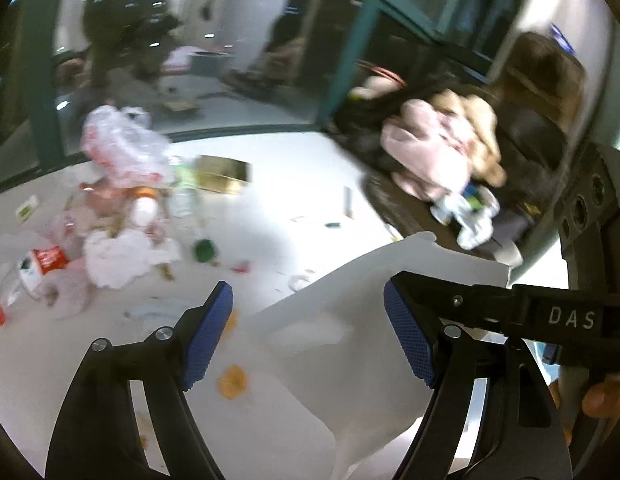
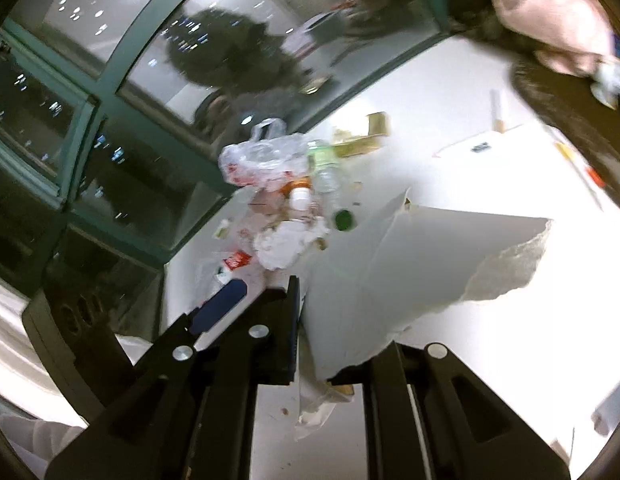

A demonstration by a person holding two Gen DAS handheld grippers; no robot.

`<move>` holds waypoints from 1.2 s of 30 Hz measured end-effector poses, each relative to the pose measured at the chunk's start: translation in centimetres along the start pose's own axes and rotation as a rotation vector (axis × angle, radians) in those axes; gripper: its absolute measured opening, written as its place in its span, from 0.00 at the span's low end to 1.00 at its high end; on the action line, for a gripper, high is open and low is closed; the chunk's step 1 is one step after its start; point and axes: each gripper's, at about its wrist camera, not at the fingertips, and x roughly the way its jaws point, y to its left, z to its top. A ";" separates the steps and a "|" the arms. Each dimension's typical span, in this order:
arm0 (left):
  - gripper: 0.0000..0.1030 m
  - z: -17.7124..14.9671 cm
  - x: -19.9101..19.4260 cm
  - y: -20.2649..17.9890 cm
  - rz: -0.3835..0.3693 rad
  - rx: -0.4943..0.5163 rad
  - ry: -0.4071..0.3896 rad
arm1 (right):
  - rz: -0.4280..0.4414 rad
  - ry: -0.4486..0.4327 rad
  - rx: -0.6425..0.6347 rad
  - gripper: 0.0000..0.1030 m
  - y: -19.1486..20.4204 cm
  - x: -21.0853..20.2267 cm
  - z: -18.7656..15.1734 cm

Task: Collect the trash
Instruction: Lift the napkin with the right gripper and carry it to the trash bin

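Observation:
A large torn white paper sheet (image 2: 410,264) hangs above the white table (image 1: 294,200), and my right gripper (image 2: 330,352) is shut on its lower edge. In the left wrist view the same sheet (image 1: 350,320) shows behind my left gripper (image 1: 310,300), which is open, its blue pads (image 1: 208,336) touching nothing. The right gripper (image 1: 414,286) reaches in from the right there. A trash pile lies at the table's far left: a clear plastic bag (image 1: 122,140), a red-labelled bottle (image 1: 38,264), crumpled tissue (image 1: 122,256), a green cap (image 1: 204,250) and a gold box (image 1: 222,174).
Orange food stains (image 1: 232,380) and small scraps dot the table near me. A green-framed window (image 2: 110,92) runs along the far edge. At the right stands a dark seat (image 1: 526,148) heaped with pink clothing (image 1: 426,156). A hand (image 1: 602,400) grips the right tool.

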 end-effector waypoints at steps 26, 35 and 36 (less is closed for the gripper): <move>0.73 1.5 6.5 -25.5 -0.309 0.328 0.012 | -0.148 -0.352 0.190 0.11 -16.4 -20.1 1.7; 0.73 0.5 9.3 -32.6 -0.415 0.425 0.068 | -0.229 -0.421 0.308 0.11 -21.6 -24.5 0.5; 0.73 0.4 9.4 -33.2 -0.424 0.432 0.068 | -0.237 -0.429 0.316 0.11 -22.0 -25.0 0.3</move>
